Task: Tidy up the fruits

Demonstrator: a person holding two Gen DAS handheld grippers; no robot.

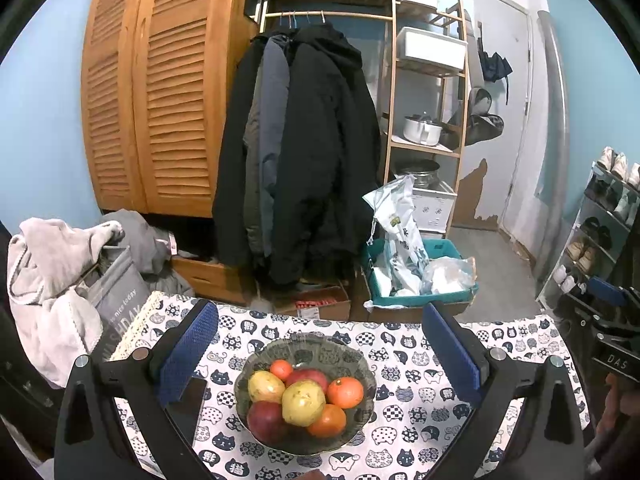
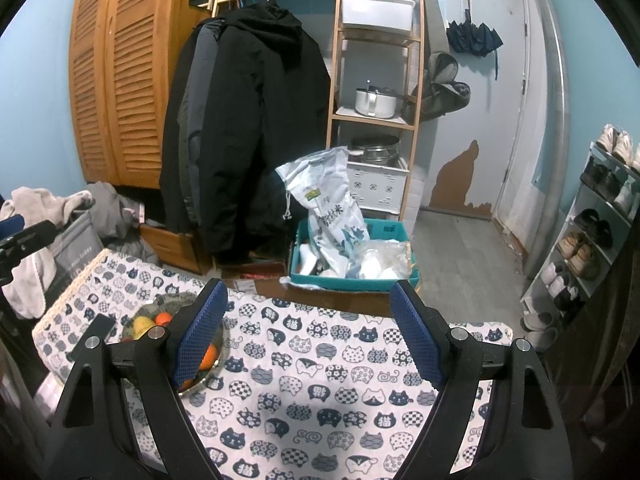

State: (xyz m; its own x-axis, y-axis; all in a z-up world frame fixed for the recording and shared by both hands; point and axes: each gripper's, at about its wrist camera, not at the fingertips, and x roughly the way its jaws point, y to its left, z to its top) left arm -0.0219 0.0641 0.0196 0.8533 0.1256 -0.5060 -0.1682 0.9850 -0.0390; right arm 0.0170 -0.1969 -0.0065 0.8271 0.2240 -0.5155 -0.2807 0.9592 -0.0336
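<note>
A dark glass bowl (image 1: 362, 364) stands on the cat-print tablecloth (image 1: 416, 412), holding yellow, red and orange fruits (image 1: 303, 402). My left gripper (image 1: 320, 344) hovers over the bowl with its blue pads wide apart and nothing between them. In the right wrist view the same bowl (image 2: 170, 300) lies at the left, partly hidden behind the left finger. My right gripper (image 2: 308, 332) is open above bare tablecloth (image 2: 312, 380), to the right of the bowl, holding nothing.
Beyond the table's far edge stand a teal crate (image 1: 440, 250) with bags, hanging dark coats (image 1: 304, 152), a wooden shelf (image 1: 424, 80) and a laundry pile (image 1: 60, 280). A shoe rack (image 2: 592, 232) fills the right side. A dark flat object (image 1: 188, 404) lies left of the bowl.
</note>
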